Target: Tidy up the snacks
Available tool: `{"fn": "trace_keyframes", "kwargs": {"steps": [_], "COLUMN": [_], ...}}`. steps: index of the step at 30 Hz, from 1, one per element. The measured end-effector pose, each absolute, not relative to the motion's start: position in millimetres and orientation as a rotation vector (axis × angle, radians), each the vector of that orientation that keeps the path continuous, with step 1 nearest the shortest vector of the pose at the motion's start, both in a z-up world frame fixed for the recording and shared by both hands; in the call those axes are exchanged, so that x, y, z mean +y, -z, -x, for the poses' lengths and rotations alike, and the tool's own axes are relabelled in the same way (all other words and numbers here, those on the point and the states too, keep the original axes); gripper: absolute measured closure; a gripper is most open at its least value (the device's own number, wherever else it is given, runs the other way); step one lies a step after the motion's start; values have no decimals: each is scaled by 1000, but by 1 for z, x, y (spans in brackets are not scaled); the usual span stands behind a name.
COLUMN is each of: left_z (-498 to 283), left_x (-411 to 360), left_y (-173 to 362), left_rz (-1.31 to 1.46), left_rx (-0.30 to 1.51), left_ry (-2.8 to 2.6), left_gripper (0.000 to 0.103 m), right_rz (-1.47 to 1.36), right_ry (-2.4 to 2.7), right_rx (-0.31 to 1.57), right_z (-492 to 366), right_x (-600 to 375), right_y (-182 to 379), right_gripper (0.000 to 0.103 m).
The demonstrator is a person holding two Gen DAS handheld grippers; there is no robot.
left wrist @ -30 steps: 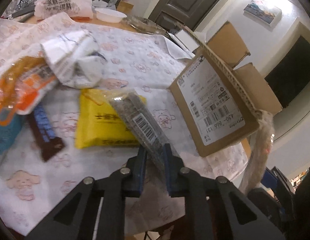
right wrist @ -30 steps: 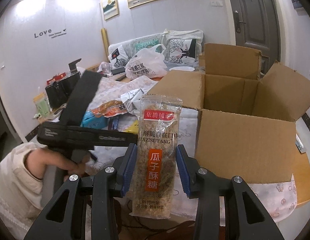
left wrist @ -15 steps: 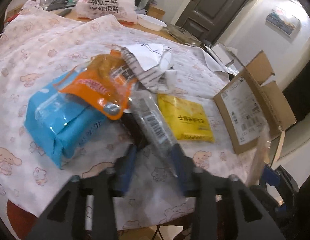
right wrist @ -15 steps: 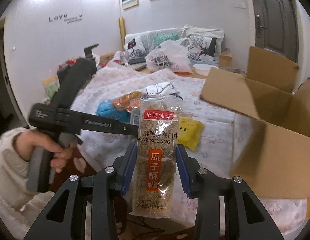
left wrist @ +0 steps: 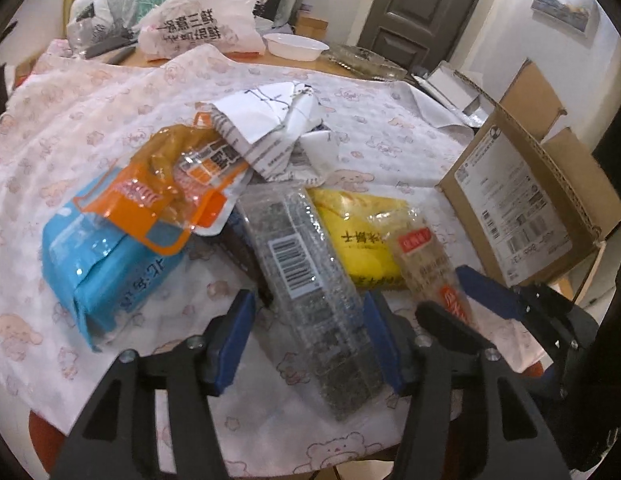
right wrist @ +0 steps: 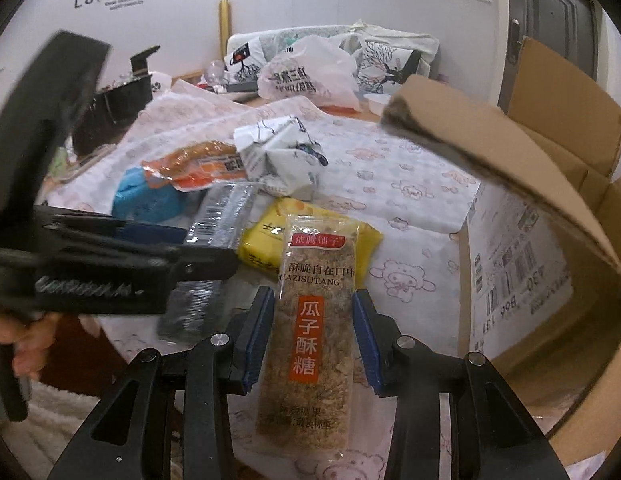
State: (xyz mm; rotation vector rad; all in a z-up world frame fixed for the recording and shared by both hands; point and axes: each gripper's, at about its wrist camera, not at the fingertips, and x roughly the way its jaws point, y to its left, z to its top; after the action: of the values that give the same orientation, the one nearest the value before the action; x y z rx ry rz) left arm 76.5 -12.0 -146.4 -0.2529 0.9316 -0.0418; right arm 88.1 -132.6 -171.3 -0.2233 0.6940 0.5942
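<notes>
My left gripper (left wrist: 306, 340) stands open around a clear pack of dark seed bars with a barcode (left wrist: 306, 276), which lies on the cloth. My right gripper (right wrist: 312, 336) is shut on a seed brittle bar with an orange label (right wrist: 310, 332), held upright near the table's front edge; the bar also shows in the left wrist view (left wrist: 426, 264). A yellow snack pack (left wrist: 358, 236), an orange sausage pack (left wrist: 170, 196) and a blue pack (left wrist: 98, 264) lie on the cloth. An open cardboard box (right wrist: 550, 216) stands at the right.
Crumpled white paper (left wrist: 278, 136) lies behind the snacks. A white plastic bag (left wrist: 198, 28) and a white bowl (left wrist: 294, 44) sit at the table's far edge. The box flap (right wrist: 490, 148) juts out over the table in the right wrist view. My left gripper's body (right wrist: 90, 268) is at left.
My left gripper has opened wider and let go of the barcode pack, which now lies on the cloth. My right gripper has moved forward with the brittle bar, closer to the box and the left gripper.
</notes>
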Motion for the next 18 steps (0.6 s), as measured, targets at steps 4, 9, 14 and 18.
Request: {"fn": "trace_keyframes", "kwargs": {"steps": [4, 9, 14, 18], "left_z": [-75, -71, -66, -64], "left_x": [-22, -21, -13, -11], "left_y": [149, 149, 148, 147], "left_rz": [201, 179, 177, 183], "left_rx": [905, 904, 901, 895], "left_ry": [10, 31, 54, 66], "left_gripper": [56, 66, 77, 78], "right_rz": [239, 242, 220, 197], "right_ry": [-580, -575, -558, -543], "right_rx": [671, 676, 719, 721], "right_z": [-89, -84, -81, -78], "right_x": [-129, -128, -130, -131], "right_y": [172, 174, 182, 183], "right_gripper": [67, 65, 56, 66]}}
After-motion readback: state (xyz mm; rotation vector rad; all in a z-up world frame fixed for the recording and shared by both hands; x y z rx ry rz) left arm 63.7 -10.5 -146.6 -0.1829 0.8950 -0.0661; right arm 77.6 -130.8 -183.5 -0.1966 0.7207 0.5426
